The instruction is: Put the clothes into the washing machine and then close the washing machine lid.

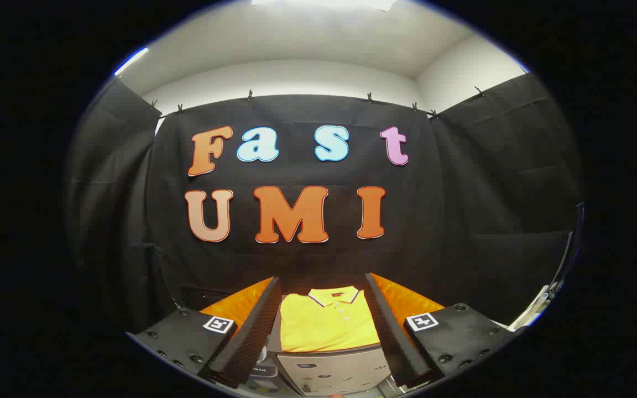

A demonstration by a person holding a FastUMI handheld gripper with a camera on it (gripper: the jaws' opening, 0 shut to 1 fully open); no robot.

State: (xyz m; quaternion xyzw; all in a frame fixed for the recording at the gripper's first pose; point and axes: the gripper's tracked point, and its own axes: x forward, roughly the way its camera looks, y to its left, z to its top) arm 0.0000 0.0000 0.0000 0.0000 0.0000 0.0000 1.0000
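Observation:
A folded yellow polo shirt (327, 326) with a dark-trimmed collar lies flat on a grey panel just ahead of my gripper (323, 287), seen between its two fingers. Below the shirt, nearer to me, is the light grey top of the washing machine (332, 373) with small markings on it. My gripper stands open, its fingers (252, 331) spread wide on either side of the shirt and touching nothing.
An orange cloth (407, 301) covers the surface behind and beside the shirt. Black cloth walls close the booth at the back and on both sides. A white object (534, 309) shows at the far right.

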